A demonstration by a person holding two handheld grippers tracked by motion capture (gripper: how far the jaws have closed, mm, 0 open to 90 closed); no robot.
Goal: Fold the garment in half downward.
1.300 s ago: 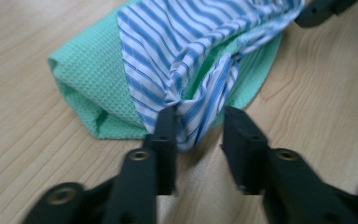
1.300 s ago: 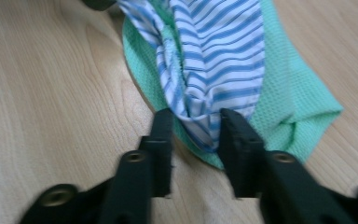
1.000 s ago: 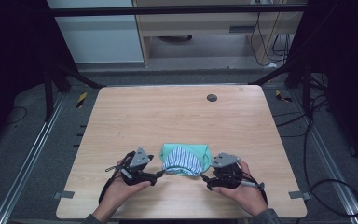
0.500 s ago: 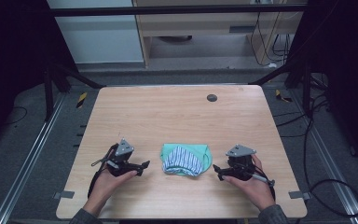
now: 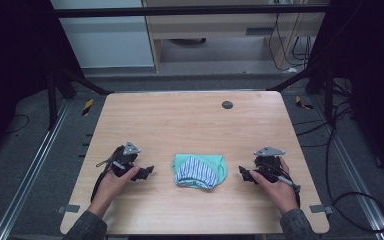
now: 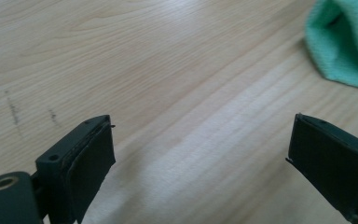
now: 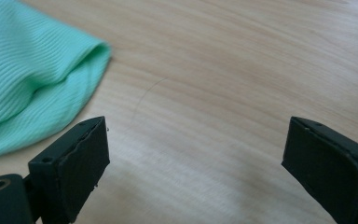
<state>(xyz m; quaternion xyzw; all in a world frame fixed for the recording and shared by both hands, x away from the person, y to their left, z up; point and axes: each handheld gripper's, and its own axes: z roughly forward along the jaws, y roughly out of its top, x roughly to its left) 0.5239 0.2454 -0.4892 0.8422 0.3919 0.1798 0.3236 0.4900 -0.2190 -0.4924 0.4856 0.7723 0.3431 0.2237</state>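
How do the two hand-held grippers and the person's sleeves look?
Both the left hand-held gripper and the right hand-held gripper are black, each topped by a grey three-cornered plate and trailing a black cable. Their jaws are flat black rectangular blocks. The sleeves look dark grey.

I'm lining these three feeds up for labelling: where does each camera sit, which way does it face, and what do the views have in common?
High view: fixed above the person's side, looking forward and down on the wooden table; forearms, left gripper and right gripper flank the folded green cloth.
Left gripper view: rides the left gripper, looking along its open jaws at bare tabletop; cloth at upper right.
Right gripper view: rides the right gripper, jaws open; cloth at upper left.
Shared: all three show the cloth and the tabletop.
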